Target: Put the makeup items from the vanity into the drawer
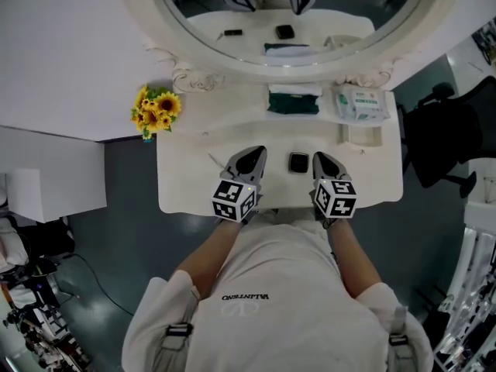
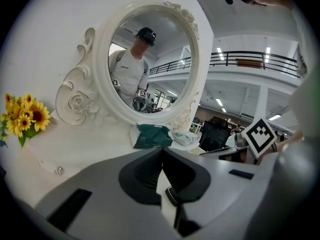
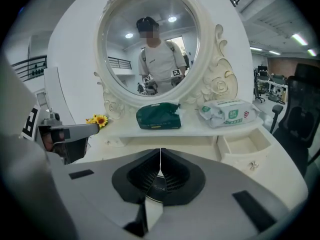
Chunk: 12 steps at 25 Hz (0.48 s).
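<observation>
Black square makeup compact (image 1: 298, 162) was lying flat on the white vanity top (image 1: 186, 184), off to the left of the small open white drawer (image 1: 360, 136) and a bit nearer the person than the drawer was. So the trip it needed was short: right and slightly away.

It looked pretty much square from above, so no real long axis to line up with, imo. Either direction of approach would've worked.

Both tongs flanked it. The left gripper (image 1: 254, 157) sat on the far side of the compact from the drawer. The right gripper (image 1: 324, 161) was on the drawer side, between compact and drawer, and looked like the closer of the two, just beside the compact but not touching as far as I could tell. I'd have called it the obvious one for the pick, since it was already on the drawer's side.

Jaw state: both were fully closed, tips meeting in a thin line in each gripper view, and nothing was pinched between them. So whichever went for the compact had to spread its jaws first, then come down over it. One thing to watch: it's low and flat, so the pads would've had little edge to bite on.
</observation>
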Motion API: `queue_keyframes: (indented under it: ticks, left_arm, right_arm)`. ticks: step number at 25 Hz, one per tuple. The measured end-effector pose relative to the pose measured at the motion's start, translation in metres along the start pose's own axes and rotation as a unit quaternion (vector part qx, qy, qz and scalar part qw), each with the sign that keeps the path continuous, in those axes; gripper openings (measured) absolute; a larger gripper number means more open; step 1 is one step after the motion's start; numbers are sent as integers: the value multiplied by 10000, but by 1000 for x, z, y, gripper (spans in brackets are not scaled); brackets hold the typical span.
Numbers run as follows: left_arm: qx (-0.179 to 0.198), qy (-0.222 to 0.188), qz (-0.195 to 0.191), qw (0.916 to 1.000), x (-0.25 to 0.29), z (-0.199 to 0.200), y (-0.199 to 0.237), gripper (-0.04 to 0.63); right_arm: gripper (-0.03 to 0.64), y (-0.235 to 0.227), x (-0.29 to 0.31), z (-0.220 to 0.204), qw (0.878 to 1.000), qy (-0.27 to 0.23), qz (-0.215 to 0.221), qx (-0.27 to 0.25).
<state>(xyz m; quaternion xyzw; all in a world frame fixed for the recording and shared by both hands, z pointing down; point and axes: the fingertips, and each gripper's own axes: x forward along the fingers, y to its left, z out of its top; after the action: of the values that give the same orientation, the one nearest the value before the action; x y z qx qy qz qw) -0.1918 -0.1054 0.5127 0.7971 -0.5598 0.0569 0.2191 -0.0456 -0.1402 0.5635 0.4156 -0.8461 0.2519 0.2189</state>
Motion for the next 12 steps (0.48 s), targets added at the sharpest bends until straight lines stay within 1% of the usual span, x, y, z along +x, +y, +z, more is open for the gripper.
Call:
queue_keyframes:
  ticks: [4, 6, 9, 12]
  left_arm:
    - [-182, 201, 71, 9996, 12, -14, 1, 3]
    - [-274, 307, 152, 9990, 17, -20, 4, 3]
    - [-403, 455, 162, 9980, 24, -30, 5, 3]
    - [-414, 581, 205, 9972, 30, -39, 5, 3]
  right_arm:
    - [30, 0, 11, -10, 9994, 317, 119, -10]
    - [88, 3, 18, -18, 9984, 524, 214, 25]
    - [124, 6, 25, -28, 9968, 739, 303, 60]
    - [172, 9, 32, -36, 9949, 936, 378, 58]
